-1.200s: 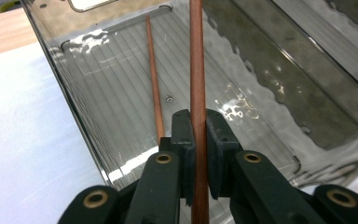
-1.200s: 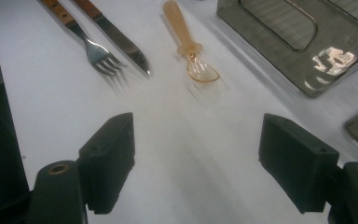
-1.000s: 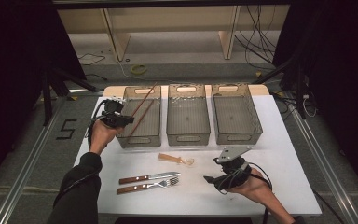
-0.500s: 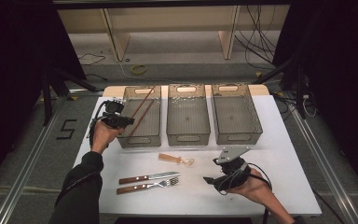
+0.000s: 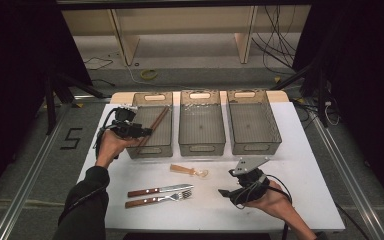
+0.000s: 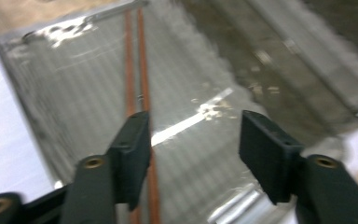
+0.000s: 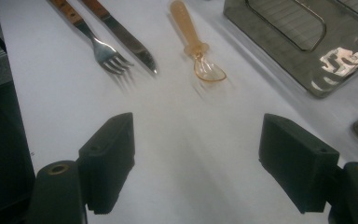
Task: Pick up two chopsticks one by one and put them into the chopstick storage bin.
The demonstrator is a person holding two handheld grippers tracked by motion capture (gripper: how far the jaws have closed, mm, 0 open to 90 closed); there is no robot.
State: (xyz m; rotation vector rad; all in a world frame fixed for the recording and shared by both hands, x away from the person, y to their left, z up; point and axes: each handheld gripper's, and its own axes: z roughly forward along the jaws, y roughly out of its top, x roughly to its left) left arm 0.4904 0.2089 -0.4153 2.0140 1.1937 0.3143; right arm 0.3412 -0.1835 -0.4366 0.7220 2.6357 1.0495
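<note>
A pair of brown chopsticks lies slanted inside the left clear bin. My left gripper hovers over that bin's near left part. Its jaws have just been opening and stand apart with nothing between them; the chopsticks run below and behind the left jaw. My right gripper rests low over the white table at the front right, open and empty, pointing toward the cutlery.
An amber plastic spoon, a wooden-handled knife and a fork lie on the table's front middle. The middle bin and the right bin stand at the back.
The left gripper's jaws have parted and the chopsticks now lie loose in the left bin. The right hand has kept still.
</note>
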